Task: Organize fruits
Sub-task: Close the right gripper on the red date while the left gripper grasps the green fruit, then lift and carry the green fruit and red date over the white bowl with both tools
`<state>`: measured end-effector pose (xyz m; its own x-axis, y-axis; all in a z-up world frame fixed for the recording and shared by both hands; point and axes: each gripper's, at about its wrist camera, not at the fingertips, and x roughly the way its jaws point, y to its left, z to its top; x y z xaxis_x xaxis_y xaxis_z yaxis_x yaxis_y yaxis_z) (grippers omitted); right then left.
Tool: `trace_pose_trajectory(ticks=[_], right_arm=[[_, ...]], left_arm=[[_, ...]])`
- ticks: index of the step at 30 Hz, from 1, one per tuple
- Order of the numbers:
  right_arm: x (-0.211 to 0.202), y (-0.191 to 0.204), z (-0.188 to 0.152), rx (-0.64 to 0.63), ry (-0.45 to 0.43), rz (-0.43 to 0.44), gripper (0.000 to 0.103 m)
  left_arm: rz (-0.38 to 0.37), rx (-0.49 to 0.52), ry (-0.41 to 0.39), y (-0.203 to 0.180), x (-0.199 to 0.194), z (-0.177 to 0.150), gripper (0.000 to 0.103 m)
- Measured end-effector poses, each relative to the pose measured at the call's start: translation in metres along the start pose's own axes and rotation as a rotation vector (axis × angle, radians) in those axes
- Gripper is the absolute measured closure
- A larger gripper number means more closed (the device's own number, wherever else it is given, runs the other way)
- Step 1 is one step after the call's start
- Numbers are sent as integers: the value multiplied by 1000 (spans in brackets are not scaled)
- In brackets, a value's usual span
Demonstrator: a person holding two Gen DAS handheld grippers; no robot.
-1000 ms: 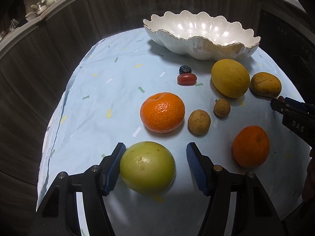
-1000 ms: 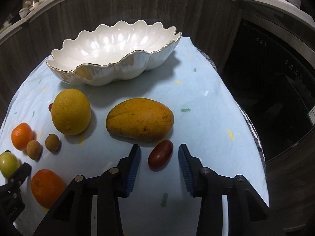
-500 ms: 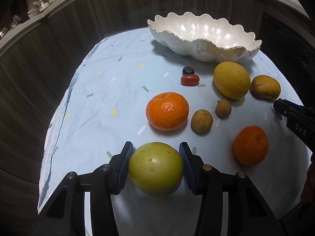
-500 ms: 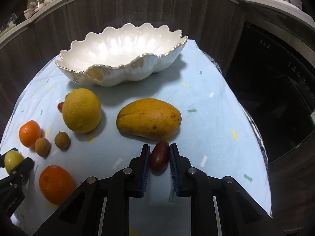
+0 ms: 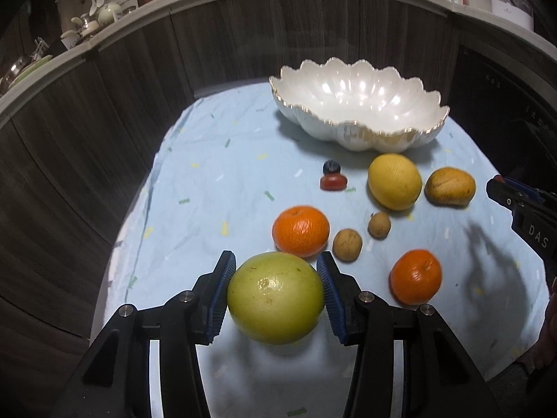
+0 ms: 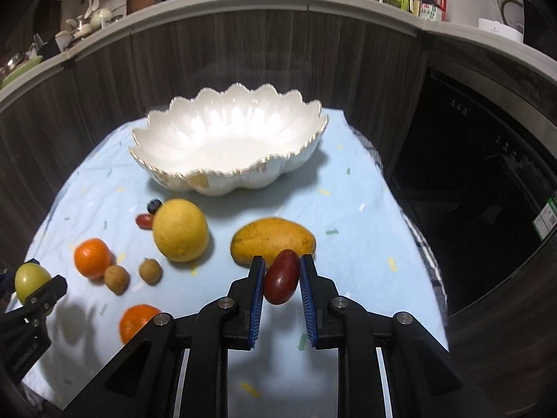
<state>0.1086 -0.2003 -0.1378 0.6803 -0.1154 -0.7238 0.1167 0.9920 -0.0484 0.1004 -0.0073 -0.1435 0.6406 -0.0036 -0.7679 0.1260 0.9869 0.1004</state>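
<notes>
The left gripper [image 5: 275, 296] has its jaws clamped on a green fruit [image 5: 275, 297], one blue pad pressed to each side, so the fruit sits squarely between the fingers with its front bulging past the tips. It hangs clear of the cloth [image 5: 216, 188], with a soft shadow on the fabric below it.

The right gripper [image 6: 282, 278] has its jaws drawn in narrow around a dark red fruit [image 6: 282, 276]. That small oval stands on end between the pads, tilted a little, its top poking out above the fingertips. It too is off the cloth, just in front of the mango [image 6: 273, 240], which lies on its side on the blue fabric.

The rest of the fruit lies on the cloth. A big yellow fruit [image 6: 180, 230] sits left of the mango, with a small red tomato [image 6: 144, 220] and a blueberry [image 6: 154, 205] tucked close behind its left side. Two little brown fruits [image 6: 134, 274] lie near each other in front of it, beside an orange [image 6: 92, 257]. A second orange [image 6: 137, 322] lies nearer, partly hidden behind the right gripper's arm.

The white scalloped bowl [image 6: 229, 181] stands at the far end of the cloth, beyond all the fruit, and I see nothing inside it. Both held fruits are well short of it.
</notes>
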Motion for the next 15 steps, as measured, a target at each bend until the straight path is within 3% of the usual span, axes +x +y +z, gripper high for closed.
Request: trace_pose_trajectory(ticks=[15], right_arm=[[-26, 5, 31, 9, -77, 41, 82]], left_arm=[[10, 7, -76, -1, -25, 42, 55]])
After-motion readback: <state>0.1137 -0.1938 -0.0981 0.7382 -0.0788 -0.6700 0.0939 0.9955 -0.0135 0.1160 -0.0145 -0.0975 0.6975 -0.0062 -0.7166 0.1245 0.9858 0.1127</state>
